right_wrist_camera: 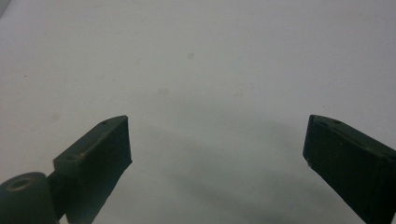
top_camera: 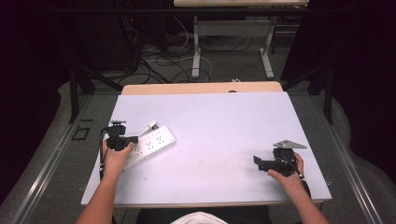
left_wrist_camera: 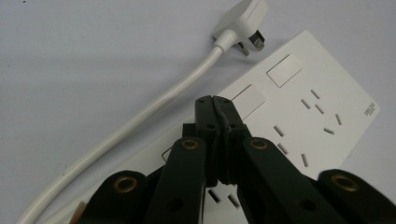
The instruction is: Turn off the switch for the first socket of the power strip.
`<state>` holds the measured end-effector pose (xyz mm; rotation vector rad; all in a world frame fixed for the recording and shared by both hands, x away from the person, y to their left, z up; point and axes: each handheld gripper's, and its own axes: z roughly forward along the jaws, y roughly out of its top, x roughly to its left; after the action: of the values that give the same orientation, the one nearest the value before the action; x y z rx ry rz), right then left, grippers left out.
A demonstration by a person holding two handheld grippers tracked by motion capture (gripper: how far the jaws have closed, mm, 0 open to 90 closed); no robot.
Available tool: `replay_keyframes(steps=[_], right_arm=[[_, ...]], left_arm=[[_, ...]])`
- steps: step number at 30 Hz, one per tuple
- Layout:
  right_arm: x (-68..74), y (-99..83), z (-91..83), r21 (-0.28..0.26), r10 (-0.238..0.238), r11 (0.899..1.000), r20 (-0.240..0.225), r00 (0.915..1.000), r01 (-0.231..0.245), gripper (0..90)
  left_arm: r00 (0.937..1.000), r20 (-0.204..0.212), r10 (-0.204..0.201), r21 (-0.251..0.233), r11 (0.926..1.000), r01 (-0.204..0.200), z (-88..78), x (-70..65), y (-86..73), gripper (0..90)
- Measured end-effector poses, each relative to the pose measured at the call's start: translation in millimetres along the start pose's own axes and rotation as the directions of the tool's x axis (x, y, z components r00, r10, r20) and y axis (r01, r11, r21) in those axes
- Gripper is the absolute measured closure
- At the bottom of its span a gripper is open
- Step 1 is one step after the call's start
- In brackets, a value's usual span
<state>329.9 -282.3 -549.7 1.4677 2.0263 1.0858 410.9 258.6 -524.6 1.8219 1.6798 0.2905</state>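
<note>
Left gripper (top_camera: 133,139) hovers over the near-left end of a flat white plastic power strip (top_camera: 152,144) with several socket faces. In the left gripper view its jaws are pressed together, tips closed on nothing, poised just above the strip's top face (left_wrist_camera: 299,107) beside a rectangular switch pad. Whether the tips touch the plastic cannot be told.

Strip lies directly under and ahead of the left gripper. Long axis runs diagonally, from the person's near left toward far right. Its thick white round cable (left_wrist_camera: 140,121) leaves off to the gripper's left, curving forward to a white three-pin plug (left_wrist_camera: 240,23) that rests on the sheet just beyond the strip's far corner, close by but apart from it.

Right gripper (top_camera: 259,163) sits well apart on the opposite side of the pale lilac table cover (top_camera: 224,121), jaws spread wide over bare surface (right_wrist_camera: 196,70), gripping nothing.

Judgement: left hand (top_camera: 116,158) is much the nearer to strip, cable and plug; any next move on them falls to it. To take anything it must first part its jaws, and the plug lies ahead and slightly left of its tips.
</note>
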Motion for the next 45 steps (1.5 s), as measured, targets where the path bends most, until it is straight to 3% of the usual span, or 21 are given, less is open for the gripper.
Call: replay_keyframes(steps=[2,4,16,18,19,20,23,35,37,45], right_arm=[[0.4,0.0,-0.1,-0.001,0.005,1.000,-0.002,1.0000,-0.005,6.9],[0.8,0.0,-0.1,0.002,0.010,1.000,0.001,1.0000,-0.010,6.9],[1.0,0.0,-0.1,0.005,0.011,1.000,-0.002,0.9999,-0.011,7.0],[0.8,0.0,0.7,0.001,0.005,1.000,-0.003,1.0000,-0.005,7.0],[0.8,0.0,0.7,0.001,0.005,1.000,-0.003,1.0000,-0.005,7.0],[0.9,0.0,0.7,0.002,0.006,1.000,-0.003,1.0000,-0.006,7.0],[0.9,0.1,0.5,0.000,0.001,1.000,-0.003,1.0000,-0.001,7.0],[0.5,-0.1,0.3,0.002,0.010,1.000,-0.003,0.9999,-0.010,7.1],[-0.3,-0.1,0.8,0.000,0.004,1.000,-0.003,1.0000,-0.004,7.1],[0.3,0.1,0.2,0.001,0.008,1.000,-0.004,1.0000,-0.008,7.1]], left_arm=[[1.0000,0.007,0.003,0.021,0.9998,-0.003,-1.4,0.7,0.8,90.0],[1.0000,-0.002,-0.001,0.000,1.0000,0.001,0.2,-0.3,0.1,90.0],[1.0000,-0.005,0.006,0.004,1.0000,-0.006,0.7,-0.7,0.6,90.0],[0.9998,-0.002,0.017,0.037,0.9992,-0.017,0.9,-0.6,1.3,90.0],[0.9998,0.014,0.013,0.020,0.9997,-0.013,3.0,-1.2,0.3,90.0],[0.9995,0.029,0.013,0.035,0.9993,-0.014,2.9,-1.8,0.9,90.0],[0.9998,0.009,0.018,0.020,0.9996,-0.019,4.7,-5.3,0.6,90.0],[0.9997,0.018,0.019,0.030,0.9994,-0.019,3.2,-4.3,0.1,90.0],[0.9999,0.011,0.013,0.005,0.9999,-0.013,4.5,-5.1,-1.3,90.0],[0.9998,0.012,0.017,0.001,0.9999,-0.017,3.9,-5.8,-2.7,90.0]])
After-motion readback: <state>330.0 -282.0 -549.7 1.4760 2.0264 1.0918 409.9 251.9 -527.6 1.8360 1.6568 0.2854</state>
